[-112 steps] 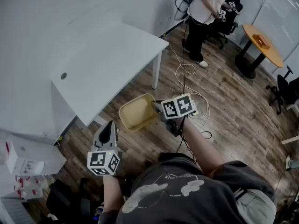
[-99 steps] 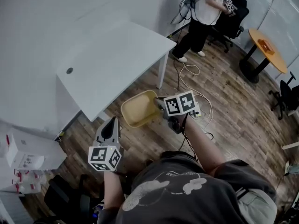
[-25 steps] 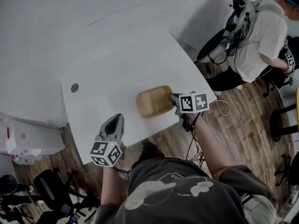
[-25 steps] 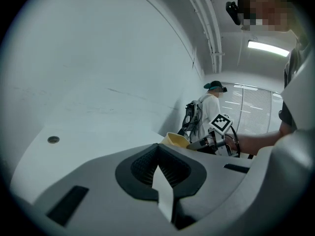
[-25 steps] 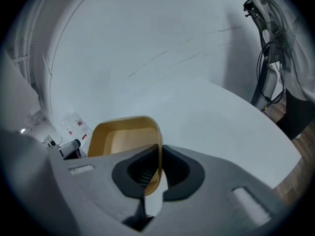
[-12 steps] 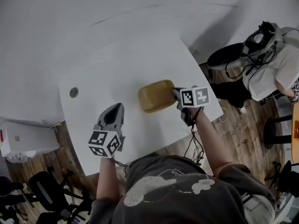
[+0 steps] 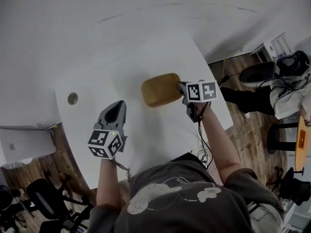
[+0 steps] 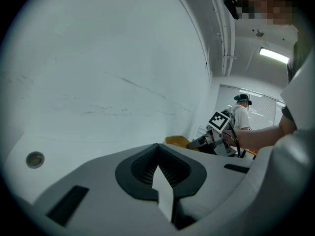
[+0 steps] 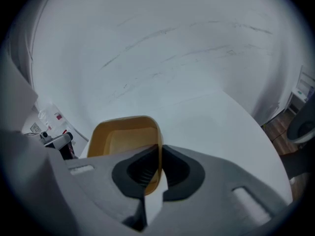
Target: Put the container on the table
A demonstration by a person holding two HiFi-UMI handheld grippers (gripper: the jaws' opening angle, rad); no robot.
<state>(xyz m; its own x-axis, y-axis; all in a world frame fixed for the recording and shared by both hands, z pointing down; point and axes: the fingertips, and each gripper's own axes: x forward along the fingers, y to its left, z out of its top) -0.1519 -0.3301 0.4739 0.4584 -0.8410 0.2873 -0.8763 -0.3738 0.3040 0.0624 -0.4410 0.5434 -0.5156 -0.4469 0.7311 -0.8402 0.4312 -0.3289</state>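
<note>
My right gripper (image 7: 181, 87) is shut on the near wall of a yellow, empty container (image 7: 160, 89). It holds the container over the middle of the white table (image 7: 146, 57); I cannot tell whether the base touches the top. In the right gripper view the container (image 9: 124, 134) stands just past the jaws, its wall pinched between the pads of my right gripper (image 9: 159, 154). My left gripper (image 7: 114, 111) hovers over the table to the container's left, shut with nothing in it. In the left gripper view its jaws (image 8: 158, 149) meet, and the container (image 8: 177, 141) shows beyond them.
A round cable hole (image 7: 73, 98) sits in the table near its left end. The table's right edge (image 7: 219, 101) drops to wooden floor, where a person (image 7: 290, 89) stands. Office chairs (image 7: 46, 200) stand at the lower left. A white wall backs the table.
Both grippers and the held container have travelled from over the wooden floor to over the table. During the last second they moved further in over the tabletop. The grip is unchanged.
</note>
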